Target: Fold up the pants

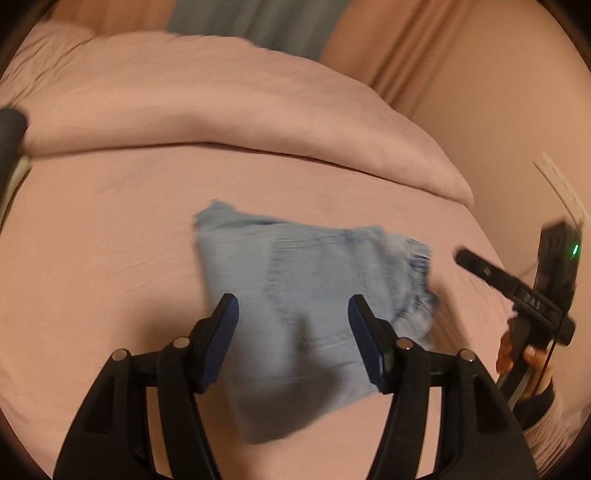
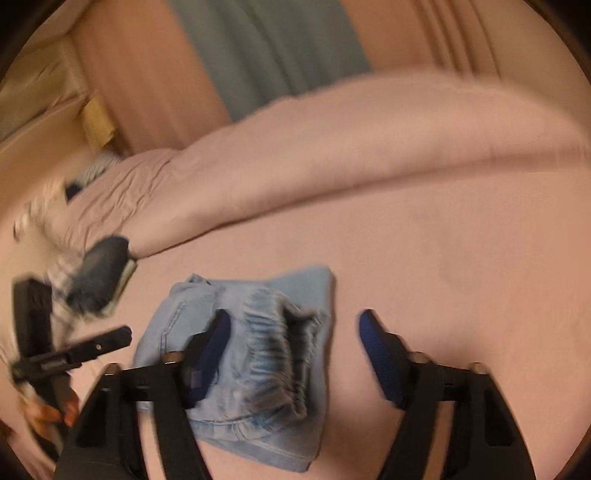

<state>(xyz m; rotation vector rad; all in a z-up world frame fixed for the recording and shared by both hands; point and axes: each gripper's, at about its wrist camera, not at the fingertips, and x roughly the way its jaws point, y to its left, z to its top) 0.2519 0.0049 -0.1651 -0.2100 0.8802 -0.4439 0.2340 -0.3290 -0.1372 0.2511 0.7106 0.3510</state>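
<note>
Light blue denim pants [image 1: 295, 295] lie folded into a small bundle on the pink bed sheet [image 1: 92, 258]. In the right wrist view the pants [image 2: 251, 350] show their gathered elastic waistband on top. My left gripper [image 1: 293, 310] is open and empty, hovering above the bundle with its fingers spread to either side. My right gripper [image 2: 295, 328] is open and empty above the bundle's right edge. Its left finger overlaps the denim in view. The right gripper also shows at the right edge of the left wrist view [image 1: 517, 291]. Both views are motion-blurred.
A folded pink duvet [image 1: 221, 110] lies across the bed behind the pants. Curtains [image 1: 258, 22] hang at the back. The left gripper's body [image 2: 66, 354] and a dark handle [image 2: 99, 269] show at the left of the right wrist view.
</note>
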